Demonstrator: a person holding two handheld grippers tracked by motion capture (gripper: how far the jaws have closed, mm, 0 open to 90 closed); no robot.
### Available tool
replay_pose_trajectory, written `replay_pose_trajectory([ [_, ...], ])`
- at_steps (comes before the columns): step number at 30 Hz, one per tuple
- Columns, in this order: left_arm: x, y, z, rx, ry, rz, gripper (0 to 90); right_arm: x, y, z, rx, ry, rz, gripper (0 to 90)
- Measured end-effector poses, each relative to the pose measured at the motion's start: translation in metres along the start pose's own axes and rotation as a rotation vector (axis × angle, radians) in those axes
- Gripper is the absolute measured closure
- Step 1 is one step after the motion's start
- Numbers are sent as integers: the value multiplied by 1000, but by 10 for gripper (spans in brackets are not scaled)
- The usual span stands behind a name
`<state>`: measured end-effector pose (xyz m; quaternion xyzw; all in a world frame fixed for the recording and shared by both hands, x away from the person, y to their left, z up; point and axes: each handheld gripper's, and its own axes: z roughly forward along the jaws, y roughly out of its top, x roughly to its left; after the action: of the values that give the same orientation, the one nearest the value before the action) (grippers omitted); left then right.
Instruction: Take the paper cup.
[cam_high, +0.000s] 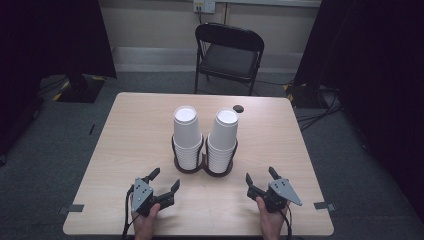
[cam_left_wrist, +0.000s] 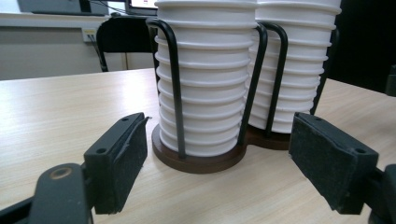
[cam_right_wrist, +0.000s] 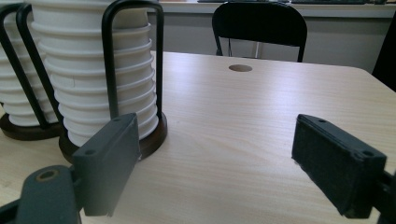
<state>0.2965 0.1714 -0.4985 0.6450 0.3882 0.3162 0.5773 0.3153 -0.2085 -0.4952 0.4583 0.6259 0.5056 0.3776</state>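
Jaws of left gripper (cam_high: 162, 181) and right gripper (cam_high: 260, 176) spread wide, empty, resting low at near edge of tabletop (cam_high: 135, 130). Judged step: approach, nothing grasped yet. Next move calls for advancing toward cup stacks and closing on one cup's rim without dragging the holder (cam_high: 204, 169). Count: two grippers; two stacks, left stack (cam_high: 187, 134) and right stack (cam_high: 222, 140), inverted, mid-tabletop, side by side; one twin holder; one chair (cam_high: 229, 55) beyond.

2 cup stacks (cam_high: 185, 134), 2 grippers (cam_high: 163, 181), 1 chair (cam_high: 229, 54).

Left claw (cam_high: 165, 181), right claw (cam_high: 261, 176) agape
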Motion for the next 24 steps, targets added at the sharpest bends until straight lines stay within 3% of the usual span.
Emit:
replay_pose_trajectory([
  [5, 0, 0, 1, 3, -6, -19, 197, 0, 3, 7, 69, -12, 7, 165],
  [14, -1, 0, 0, 0, -4, 0, 197, -1, 2, 4, 55, 6, 21, 212],
  [15, 0, 0, 0, -1, -5, -2, 197, -1, 2, 4, 64, 34, 20, 211],
  [18, 0, 0, 0, 0, -11, -14, 198, 0, 3, 4, 74, 59, 28, 209],
  [24, 0, 0, 1, 4, -15, -4, 197, 1, 9, 0, 43, 128, 38, 156],
])
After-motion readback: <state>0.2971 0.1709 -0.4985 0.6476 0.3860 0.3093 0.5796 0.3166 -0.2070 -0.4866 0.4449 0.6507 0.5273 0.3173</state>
